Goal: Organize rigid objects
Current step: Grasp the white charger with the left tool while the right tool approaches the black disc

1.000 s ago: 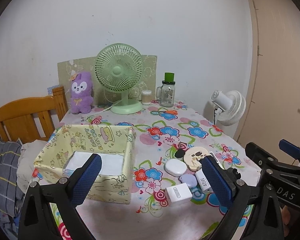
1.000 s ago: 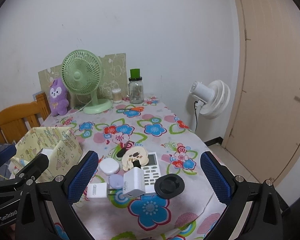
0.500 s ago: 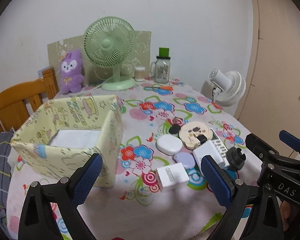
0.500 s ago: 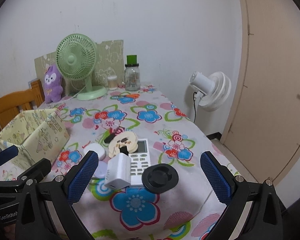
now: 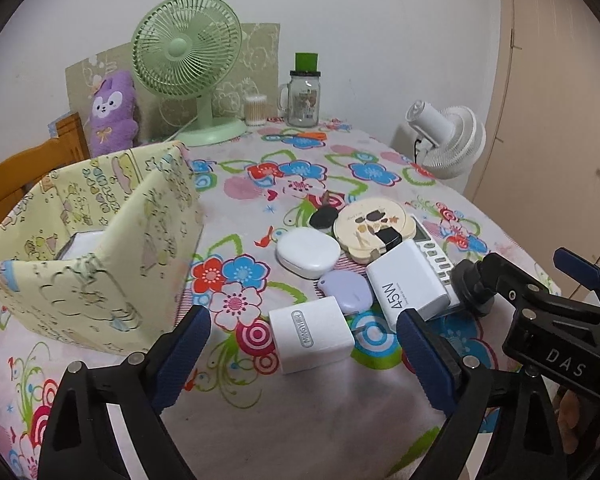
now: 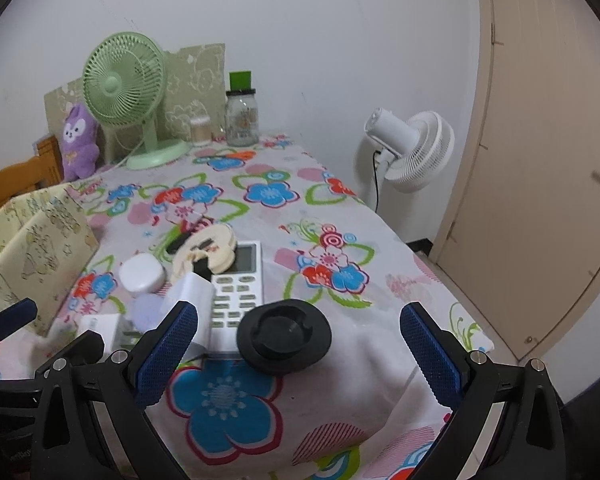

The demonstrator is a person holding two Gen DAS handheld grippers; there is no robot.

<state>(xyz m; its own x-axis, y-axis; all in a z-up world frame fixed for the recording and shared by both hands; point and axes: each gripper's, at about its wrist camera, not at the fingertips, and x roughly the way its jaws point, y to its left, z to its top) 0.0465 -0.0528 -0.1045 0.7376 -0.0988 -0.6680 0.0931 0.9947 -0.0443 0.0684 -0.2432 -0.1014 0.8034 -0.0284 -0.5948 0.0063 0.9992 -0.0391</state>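
Note:
A cluster of small rigid items lies on the floral tablecloth. My open left gripper (image 5: 302,356) straddles a white cube charger (image 5: 310,334). Behind the charger lie a lilac case (image 5: 348,290), a white oval case (image 5: 306,252), a white 45W charger (image 5: 406,284), a cream round mirror (image 5: 374,228) and a white remote (image 6: 238,292). My open right gripper (image 6: 298,354) frames a black round holder (image 6: 284,336) near the table's front. A yellow fabric box (image 5: 88,252) stands at the left, a white box inside it.
At the table's back stand a green desk fan (image 5: 188,64), a purple plush (image 5: 112,112), a glass jar with green lid (image 5: 304,92) and a cotton-swab pot (image 5: 255,109). A white floor fan (image 6: 408,152) and a door (image 6: 548,160) are right. A wooden chair (image 5: 24,172) stands left.
Both grippers have moved forward and down toward the table. The cube charger now sits between the left fingers, the black holder between the right fingers. Nothing was gripped.

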